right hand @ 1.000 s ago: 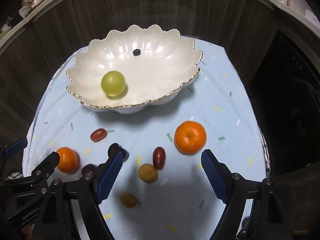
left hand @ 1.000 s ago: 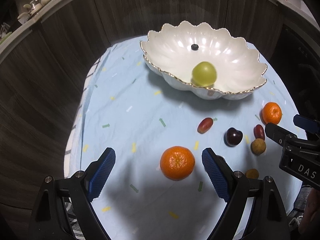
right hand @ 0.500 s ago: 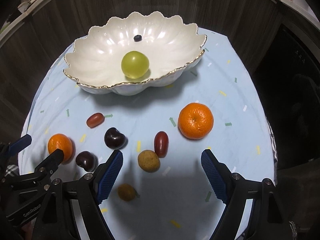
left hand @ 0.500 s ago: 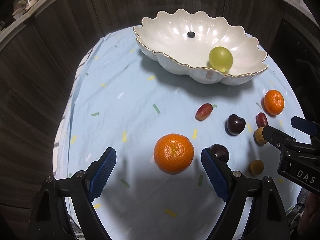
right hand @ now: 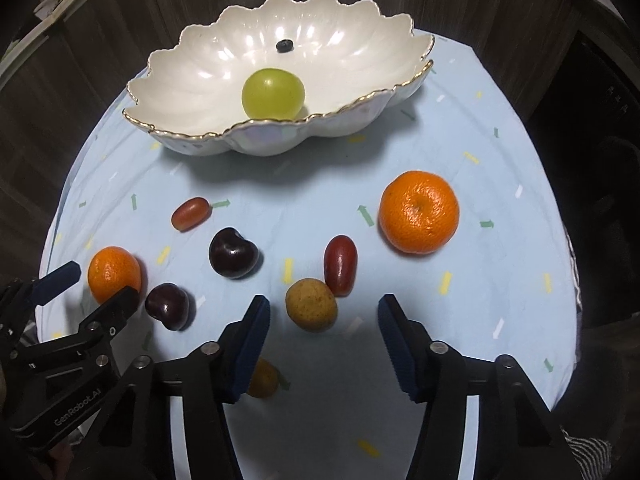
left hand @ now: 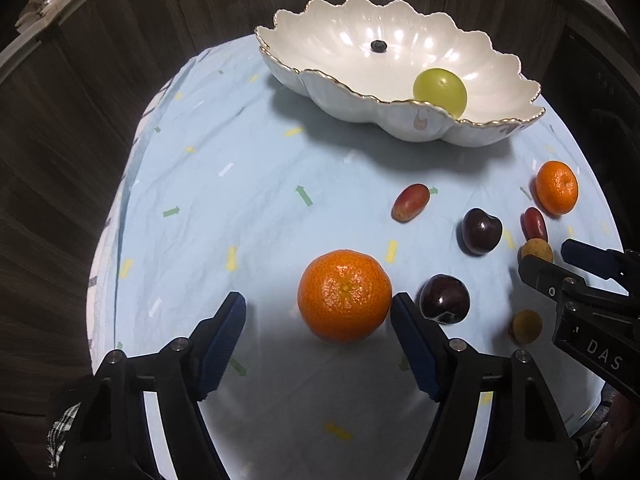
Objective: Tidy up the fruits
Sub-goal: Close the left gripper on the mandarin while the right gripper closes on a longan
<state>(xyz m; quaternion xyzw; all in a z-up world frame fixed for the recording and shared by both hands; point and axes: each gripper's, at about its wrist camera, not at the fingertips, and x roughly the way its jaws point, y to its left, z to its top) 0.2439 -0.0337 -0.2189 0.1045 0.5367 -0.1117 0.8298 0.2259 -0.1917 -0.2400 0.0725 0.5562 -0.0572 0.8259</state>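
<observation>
An orange mandarin (left hand: 344, 295) lies on the light blue cloth between the pads of my left gripper (left hand: 318, 314). Its jaws are closing; the right pad is next to the peel and the left pad stands well apart. My right gripper (right hand: 323, 316) is closing too, around a small tan fruit (right hand: 311, 304) that neither pad presses. A white scalloped bowl (left hand: 360, 110) (right hand: 260, 142) at the back holds a green grape (right hand: 273, 94) and a blueberry (right hand: 284, 45).
Loose on the cloth are a second mandarin (right hand: 419, 212), two dark cherries (right hand: 233, 253) (right hand: 168, 306), two red grapes (right hand: 190, 213) (right hand: 340, 265) and another tan fruit (right hand: 262, 378). Dark wood panelling surrounds the round table. The left gripper's finger (right hand: 116, 308) shows at the lower left.
Both grippers have sunk towards the cloth and their jaws have narrowed. The green grape has rolled from the bowl's left part to its middle.
</observation>
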